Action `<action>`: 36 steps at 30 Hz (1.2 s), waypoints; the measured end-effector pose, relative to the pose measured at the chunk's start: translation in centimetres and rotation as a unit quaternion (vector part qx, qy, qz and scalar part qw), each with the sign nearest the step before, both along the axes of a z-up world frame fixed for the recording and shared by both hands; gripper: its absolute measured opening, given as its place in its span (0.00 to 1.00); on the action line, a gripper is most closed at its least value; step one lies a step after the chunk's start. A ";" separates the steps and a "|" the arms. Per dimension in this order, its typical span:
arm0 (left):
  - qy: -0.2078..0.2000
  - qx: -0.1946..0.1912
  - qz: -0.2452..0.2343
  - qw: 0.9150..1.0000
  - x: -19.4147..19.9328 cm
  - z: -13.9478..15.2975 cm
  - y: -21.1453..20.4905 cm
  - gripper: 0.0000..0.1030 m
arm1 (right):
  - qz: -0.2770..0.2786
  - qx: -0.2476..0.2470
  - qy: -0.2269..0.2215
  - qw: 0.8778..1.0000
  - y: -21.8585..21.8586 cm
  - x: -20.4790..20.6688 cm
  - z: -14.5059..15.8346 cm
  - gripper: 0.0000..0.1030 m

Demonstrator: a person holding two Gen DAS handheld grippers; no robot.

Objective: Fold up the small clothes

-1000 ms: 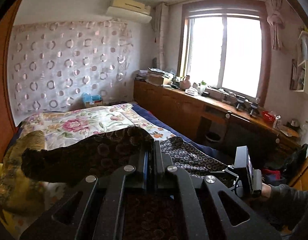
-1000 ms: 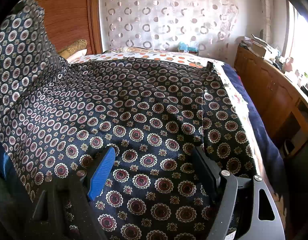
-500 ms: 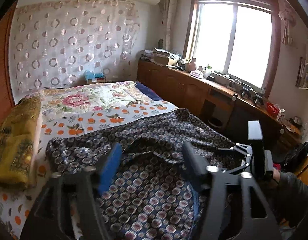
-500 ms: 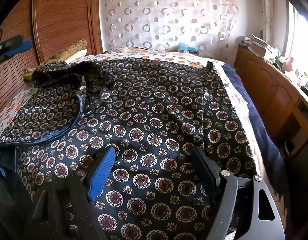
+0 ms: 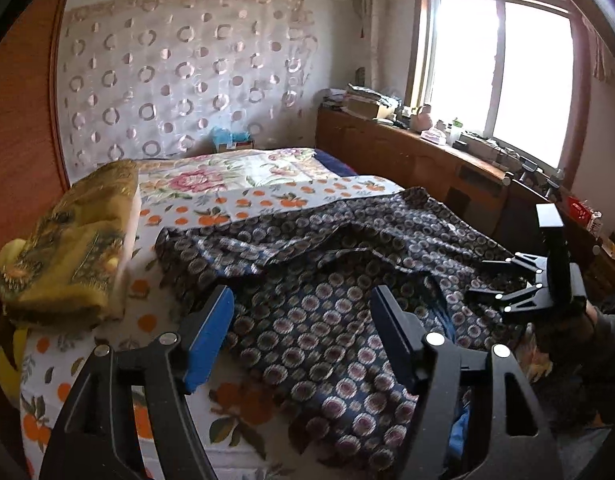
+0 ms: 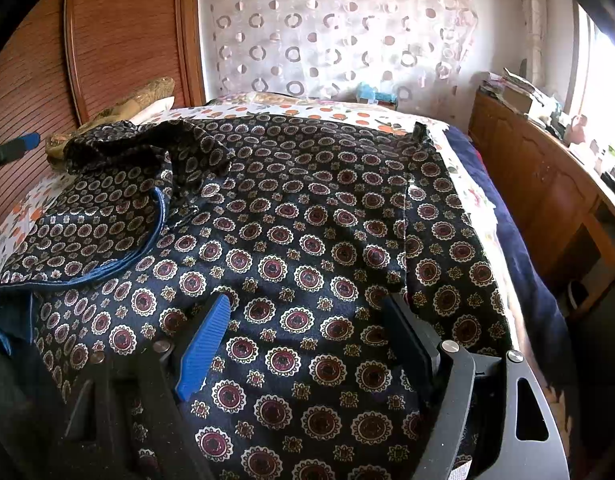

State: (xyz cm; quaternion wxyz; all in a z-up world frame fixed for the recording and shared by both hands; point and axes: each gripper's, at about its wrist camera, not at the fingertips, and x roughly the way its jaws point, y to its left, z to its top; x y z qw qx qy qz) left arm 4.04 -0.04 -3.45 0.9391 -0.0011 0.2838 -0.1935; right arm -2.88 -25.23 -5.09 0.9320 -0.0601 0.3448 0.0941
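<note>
Garment (image 6: 307, 240): your right wrist view cuts off its near hem at the bottom edge; the bunched left part hides its own folds.
Bed sheet (image 5: 243, 204): mostly hidden under the garment.
Right gripper (image 5: 523, 284): seen side-on from your left wrist; your hand behind it is cropped.
Counter clutter (image 5: 439, 128): too small and backlit to identify.
Pillow (image 6: 147, 94): largely hidden behind the raised cloth.

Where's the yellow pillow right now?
In the left wrist view the yellow pillow lies at the left edge of the bed, against the wooden headboard, left of the dark patterned garment.
</note>
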 end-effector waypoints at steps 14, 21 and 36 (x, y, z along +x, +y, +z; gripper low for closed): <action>-0.001 -0.008 0.009 1.000 -0.4 -0.6 0.8 0.69 | 0.062 0.012 -0.018 0.998 3.9 3.6 5.7 0.77; -0.001 -0.009 0.007 1.000 -0.6 -0.6 0.7 0.69 | 0.104 0.007 0.015 0.994 7.6 8.6 4.4 0.77; 0.006 -0.012 0.003 1.000 -0.6 -0.9 0.8 0.69 | 0.118 -0.005 0.062 0.991 10.5 15.5 1.9 0.77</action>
